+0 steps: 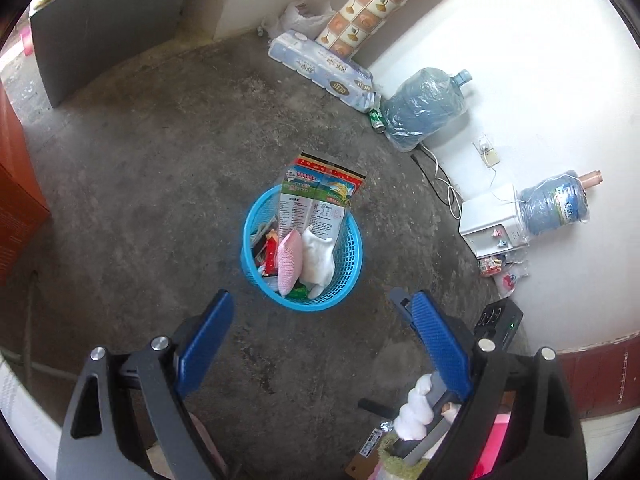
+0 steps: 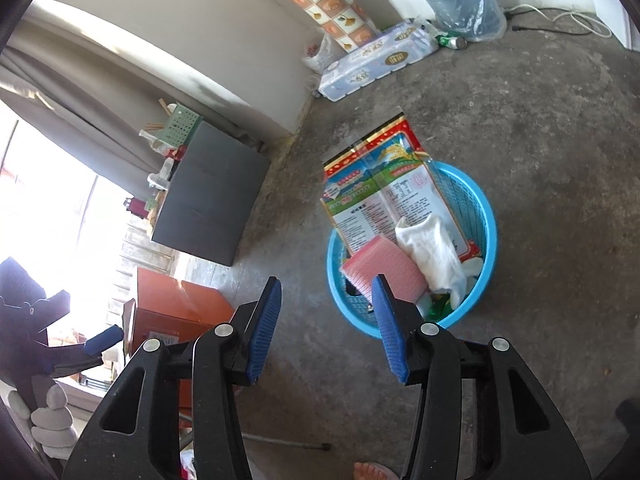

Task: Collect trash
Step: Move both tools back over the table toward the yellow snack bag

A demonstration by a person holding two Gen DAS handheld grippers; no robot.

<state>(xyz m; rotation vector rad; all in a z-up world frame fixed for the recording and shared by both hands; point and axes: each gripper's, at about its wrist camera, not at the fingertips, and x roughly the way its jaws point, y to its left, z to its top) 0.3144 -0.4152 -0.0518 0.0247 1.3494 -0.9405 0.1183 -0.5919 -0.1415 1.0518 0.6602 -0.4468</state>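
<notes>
Floor [image 1: 160,184]: bare concrete; basket stands mid-floor.
Basket [image 1: 352,256]: blue mesh, upright, holding the trash.
Bag [image 1: 320,200]: printed, long axis tilted up, top end past the far rim.
Cloth [image 1: 318,256]: white, slumped beside pink pad [image 1: 289,262].
Wrappers [image 1: 266,254]: half hidden, hard to tell apart.
Left gripper [image 1: 320,308]: spread, empty.
Right gripper [image 2: 326,292]: spread, nothing between.
</notes>
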